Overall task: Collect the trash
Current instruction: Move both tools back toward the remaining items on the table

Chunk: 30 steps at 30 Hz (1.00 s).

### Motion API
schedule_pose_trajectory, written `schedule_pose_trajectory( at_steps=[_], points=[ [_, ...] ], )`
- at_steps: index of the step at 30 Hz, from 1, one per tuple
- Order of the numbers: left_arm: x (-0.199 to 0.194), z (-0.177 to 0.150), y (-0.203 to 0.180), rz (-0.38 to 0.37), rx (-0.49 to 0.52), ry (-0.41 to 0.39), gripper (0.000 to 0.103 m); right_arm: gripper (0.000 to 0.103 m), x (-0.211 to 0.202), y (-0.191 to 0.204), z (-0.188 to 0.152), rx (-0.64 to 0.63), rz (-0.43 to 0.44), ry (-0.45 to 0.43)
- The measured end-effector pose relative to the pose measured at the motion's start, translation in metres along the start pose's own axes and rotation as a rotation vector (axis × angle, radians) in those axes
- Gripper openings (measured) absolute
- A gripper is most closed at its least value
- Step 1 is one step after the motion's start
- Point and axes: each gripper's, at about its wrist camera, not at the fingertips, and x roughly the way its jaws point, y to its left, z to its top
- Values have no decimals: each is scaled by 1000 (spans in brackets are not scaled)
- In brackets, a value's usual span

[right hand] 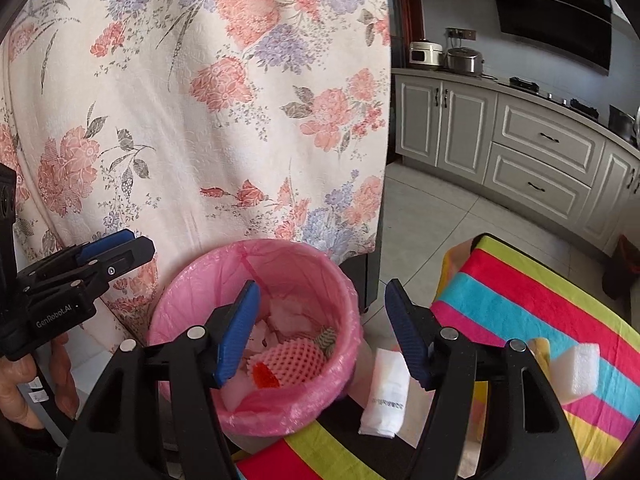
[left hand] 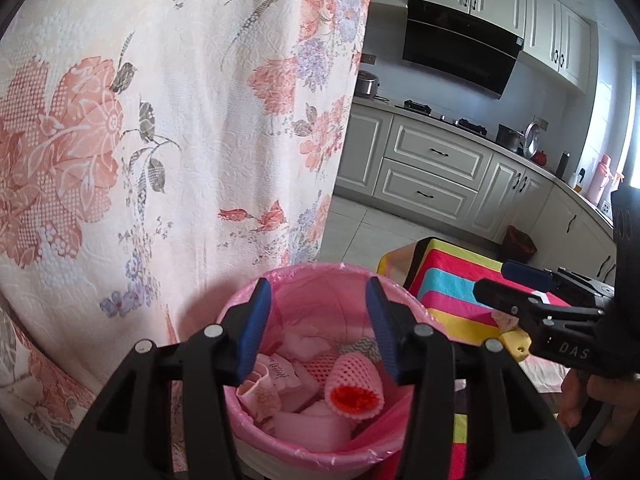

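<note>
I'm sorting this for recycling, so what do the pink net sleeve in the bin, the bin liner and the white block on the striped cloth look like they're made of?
Pink net sleeve: soft foam mesh, matte, with open diamond holes; likely fruit padding.
Bin liner: thin pink plastic film, translucent, glossy, crinkled over the rim.
White block: probably packing foam, matte and faintly grainy, though it could be sponge.

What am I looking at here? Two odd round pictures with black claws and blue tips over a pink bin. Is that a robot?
No robot: a person holds a clamp-like tool in each hand, each carrying a wide-angle camera looking along its fingers. One picture comes from the left gripper, the other from the right gripper. Both stand open and empty above a pink-lined trash bin already holding a foam fruit net and wrappers. Beside it, on the striped cloth, lie a white packet and a white foam block.
</note>
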Motion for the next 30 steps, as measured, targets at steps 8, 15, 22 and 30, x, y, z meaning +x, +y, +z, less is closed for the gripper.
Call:
schedule_pose_trajectory(
  at_steps=[8,15,22,30],
  points=[
    [-5,-10,-29,-38,30,3,54,67,-39,-39,-23,53,-66,-33],
    [-11,-17,-61,-81,61,6,54,70,-73,-87,-45,113,-145,-50],
    [-8,-23,-93,-110,94,21,54,71,-100,-128,-67,166,-207,-58],
    [0,-30,-132,-151,136,42,54,74,-117,-166,-89,215,-262,-57]
  ],
)
